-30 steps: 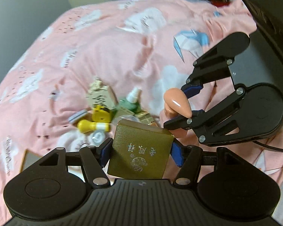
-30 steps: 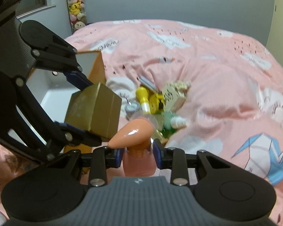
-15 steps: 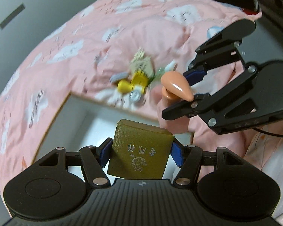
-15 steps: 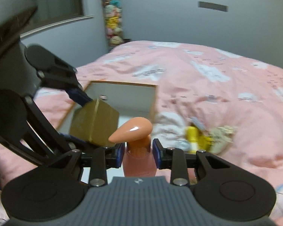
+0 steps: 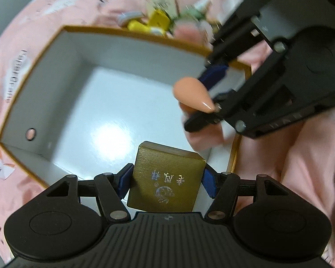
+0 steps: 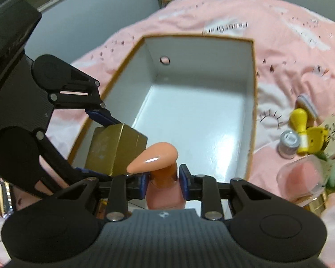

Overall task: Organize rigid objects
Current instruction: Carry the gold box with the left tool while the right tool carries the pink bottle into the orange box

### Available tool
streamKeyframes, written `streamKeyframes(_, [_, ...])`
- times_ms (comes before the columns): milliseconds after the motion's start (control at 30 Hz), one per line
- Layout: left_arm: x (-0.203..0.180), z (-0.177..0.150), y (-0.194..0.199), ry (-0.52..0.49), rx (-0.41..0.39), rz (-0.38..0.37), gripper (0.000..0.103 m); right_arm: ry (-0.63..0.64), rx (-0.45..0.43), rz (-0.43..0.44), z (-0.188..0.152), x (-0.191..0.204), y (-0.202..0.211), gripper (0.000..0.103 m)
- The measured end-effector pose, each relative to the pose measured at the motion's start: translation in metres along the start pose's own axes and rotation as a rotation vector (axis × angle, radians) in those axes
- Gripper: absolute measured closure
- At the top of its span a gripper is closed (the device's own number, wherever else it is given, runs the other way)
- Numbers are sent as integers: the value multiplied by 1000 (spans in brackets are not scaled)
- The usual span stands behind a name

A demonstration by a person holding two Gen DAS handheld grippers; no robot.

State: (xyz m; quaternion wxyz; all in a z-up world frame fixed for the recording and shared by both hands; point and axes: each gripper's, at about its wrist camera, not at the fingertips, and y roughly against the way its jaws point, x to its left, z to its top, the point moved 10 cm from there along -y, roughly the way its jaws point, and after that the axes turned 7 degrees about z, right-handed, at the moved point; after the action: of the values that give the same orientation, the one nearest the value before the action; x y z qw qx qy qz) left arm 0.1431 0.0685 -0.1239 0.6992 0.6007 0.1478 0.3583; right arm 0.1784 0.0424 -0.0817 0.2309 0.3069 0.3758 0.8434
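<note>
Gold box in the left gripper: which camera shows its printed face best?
Left wrist view: the gold box faces the lens squarely, its printed characters and emblem legible. The right wrist view shows it only side-on, plain faces, print not readable.

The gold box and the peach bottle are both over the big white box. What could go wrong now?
The gold box and the peach bottle hang close together, so they might bump when lowered. The right gripper, its jaws closing, pinches only the bottle's narrow neck; it could twist. The big white box sits on a soft quilt and may tip.
</note>
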Motion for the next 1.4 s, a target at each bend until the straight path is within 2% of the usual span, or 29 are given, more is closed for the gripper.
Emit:
streamKeyframes(100, [0,-9,-13,-58,56,-28,30,-15,26,-7,-1,-2,-12,75])
streamKeyframes(233, [1,-11,-22,-78,107,-74,30,-55,42,-1,1,-6,-24,77])
streamKeyframes(533, [7,-16,-37,-54,215,-196,30,-134,36,26,-2,-5,-48,78])
streamKeyframes(800, [16,-20,-44,-13,250,-253,29,-139,23,23,-2,-5,-50,77])
streamKeyframes(967, [23,-23,-42,12,231,-220,29,-135,8,14,1,-5,-49,78])
streamKeyframes(1100, [30,-24,-32,65,182,-233,31,-100,-9,-45,4,-7,-47,78])
streamKeyframes(1400, [38,-20,-16,83,138,-217,34,-102,15,-22,0,2,-50,78])
